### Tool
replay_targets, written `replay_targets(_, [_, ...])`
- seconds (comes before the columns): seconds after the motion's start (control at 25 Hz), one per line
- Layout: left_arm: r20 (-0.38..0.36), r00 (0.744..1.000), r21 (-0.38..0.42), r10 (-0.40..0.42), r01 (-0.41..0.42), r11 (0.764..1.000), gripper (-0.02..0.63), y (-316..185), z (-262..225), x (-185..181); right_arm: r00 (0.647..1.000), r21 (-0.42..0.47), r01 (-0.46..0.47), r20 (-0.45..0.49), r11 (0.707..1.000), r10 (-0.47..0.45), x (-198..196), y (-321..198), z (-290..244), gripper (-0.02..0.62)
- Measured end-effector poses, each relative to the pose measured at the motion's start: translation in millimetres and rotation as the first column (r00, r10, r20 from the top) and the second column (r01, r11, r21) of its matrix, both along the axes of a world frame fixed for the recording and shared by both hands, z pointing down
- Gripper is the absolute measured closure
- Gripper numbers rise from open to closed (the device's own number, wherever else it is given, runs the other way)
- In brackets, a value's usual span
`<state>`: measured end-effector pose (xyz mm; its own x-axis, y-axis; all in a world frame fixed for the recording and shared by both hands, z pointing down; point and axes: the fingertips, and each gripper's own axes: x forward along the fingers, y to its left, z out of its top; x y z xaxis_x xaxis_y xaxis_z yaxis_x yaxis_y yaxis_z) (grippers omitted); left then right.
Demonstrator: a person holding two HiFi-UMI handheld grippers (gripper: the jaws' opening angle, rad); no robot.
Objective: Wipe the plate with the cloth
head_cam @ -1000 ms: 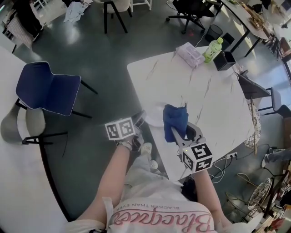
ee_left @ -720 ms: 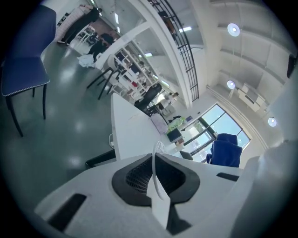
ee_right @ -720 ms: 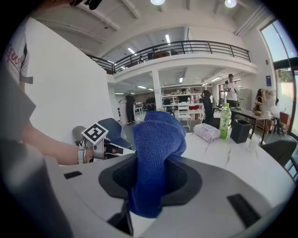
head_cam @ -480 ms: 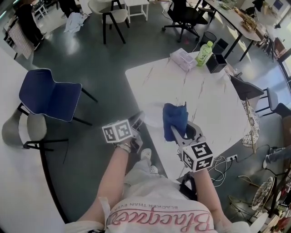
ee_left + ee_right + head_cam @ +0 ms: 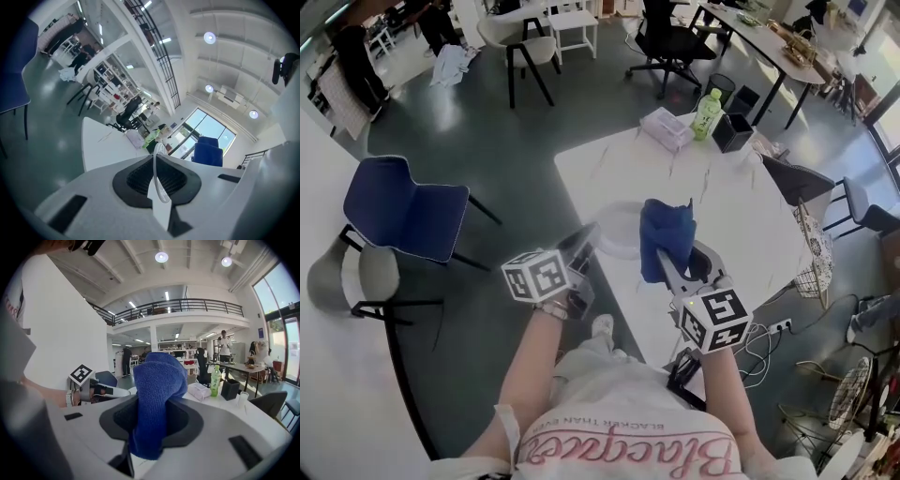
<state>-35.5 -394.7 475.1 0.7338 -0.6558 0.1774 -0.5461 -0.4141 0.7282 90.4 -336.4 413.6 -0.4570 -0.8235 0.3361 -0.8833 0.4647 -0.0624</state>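
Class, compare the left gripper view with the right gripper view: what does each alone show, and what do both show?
Left only: the left gripper's clamp on the plate, seen edge-on. Right only: the right gripper's grip on the blue cloth, plus the left gripper's marker cube. Both: the cloth itself, the green bottle, the white table.

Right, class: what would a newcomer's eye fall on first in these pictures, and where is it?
The bright blue cloth stands out most, bunched upright in the fingers of the right gripper, in front of the person. Next comes the pale plate, pinched by its rim in the left gripper at the near edge of the white table. A green bottle stands at the table's far side.
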Motion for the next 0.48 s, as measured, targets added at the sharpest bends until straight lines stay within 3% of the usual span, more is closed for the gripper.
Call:
replay_targets(0.28, [-0.033, 0.999, 0.120, 0.014, -0.010, 0.993, 0.588, 12, -52, 3, 0.999, 0.090, -0.040, 0.025, 0.995, 0.037, 9, 18, -40, 0.472])
replay_targets(0.48, [-0.010, 1.000, 0.226, 0.018, -0.015, 0.974, 0.588, 28, -86, 2, 0.998, 0.134, -0.062, 0.025, 0.989, 0.059, 23, 34, -54, 0.472])
